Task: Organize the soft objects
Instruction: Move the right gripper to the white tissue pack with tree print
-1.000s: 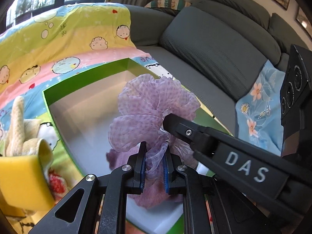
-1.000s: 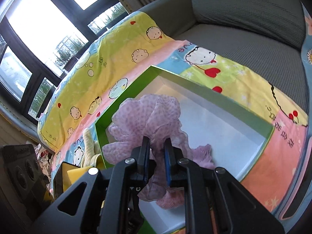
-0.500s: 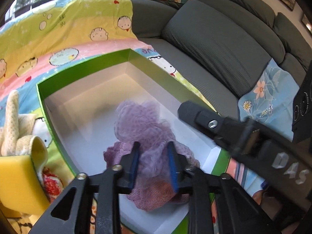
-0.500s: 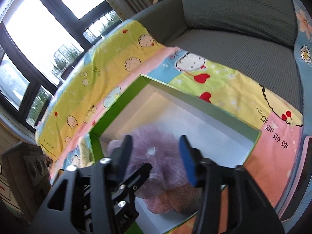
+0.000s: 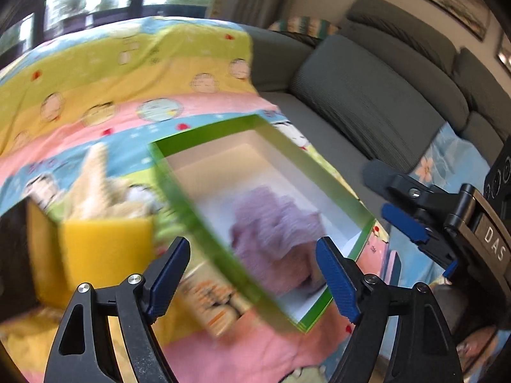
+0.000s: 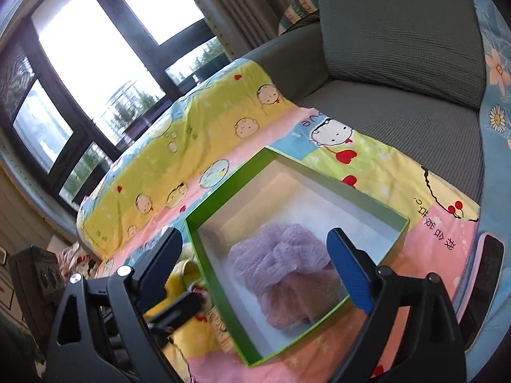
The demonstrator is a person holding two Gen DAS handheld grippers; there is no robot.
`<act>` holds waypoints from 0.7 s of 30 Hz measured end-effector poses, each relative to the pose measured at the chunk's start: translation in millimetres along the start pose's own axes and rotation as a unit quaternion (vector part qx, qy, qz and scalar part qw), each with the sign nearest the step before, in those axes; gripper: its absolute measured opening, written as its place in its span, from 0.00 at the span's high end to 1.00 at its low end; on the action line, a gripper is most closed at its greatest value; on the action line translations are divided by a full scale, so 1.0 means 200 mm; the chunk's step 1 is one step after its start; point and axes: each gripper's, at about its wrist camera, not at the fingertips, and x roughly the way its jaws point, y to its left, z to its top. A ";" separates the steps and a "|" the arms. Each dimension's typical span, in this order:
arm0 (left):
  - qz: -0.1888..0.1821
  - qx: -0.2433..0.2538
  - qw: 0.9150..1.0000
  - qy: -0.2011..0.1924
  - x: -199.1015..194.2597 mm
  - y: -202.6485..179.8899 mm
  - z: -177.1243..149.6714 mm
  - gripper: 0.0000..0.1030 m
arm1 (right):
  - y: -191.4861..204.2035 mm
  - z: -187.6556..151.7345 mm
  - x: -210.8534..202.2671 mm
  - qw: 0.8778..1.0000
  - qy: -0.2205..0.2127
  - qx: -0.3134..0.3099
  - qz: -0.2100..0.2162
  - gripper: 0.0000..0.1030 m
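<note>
Lilac mesh puff (image 6: 281, 255) resting loose inside green box (image 6: 377, 214), dropped for storage; left hand-held gripper (image 5: 252, 274) and right hand-held gripper (image 6: 255, 261) opening, gripping nothing.

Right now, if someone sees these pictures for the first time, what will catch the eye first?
First the green box, open on the cartoon blanket over the grey sofa. A purple mesh puff lies inside it, on something pink. The left gripper and right gripper are opening, with nothing between their jaws.
</note>
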 end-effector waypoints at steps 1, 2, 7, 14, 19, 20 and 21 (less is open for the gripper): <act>0.002 -0.012 1.000 -0.002 -0.05 0.04 -0.02 0.21 | 0.01 -0.01 -0.01 1.000 0.003 -0.004 0.001 0.11; 0.006 -0.020 1.000 -0.005 -0.09 0.08 -0.04 0.21 | 0.03 -0.02 -0.02 1.000 0.011 -0.011 0.006 0.11; 0.075 -0.051 0.996 -0.026 -0.29 0.29 -0.20 0.21 | 0.12 -0.14 -0.03 0.997 0.063 -0.032 0.045 0.11; 0.100 -0.131 0.986 -0.018 -0.41 0.56 -0.48 0.21 | 0.30 -0.44 0.10 0.982 0.153 -0.092 0.056 0.21; 0.107 -0.161 0.981 -0.004 -0.44 0.67 -0.64 0.21 | 0.41 -0.57 0.22 0.969 0.204 -0.119 0.073 0.25; 0.105 -0.165 0.981 -0.001 -0.43 0.68 -0.67 0.21 | 0.42 -0.57 0.25 0.967 0.210 -0.124 0.069 0.25; 0.102 -0.167 0.981 0.002 -0.44 0.68 -0.68 0.21 | 0.42 -0.57 0.29 0.968 0.213 -0.120 0.062 0.23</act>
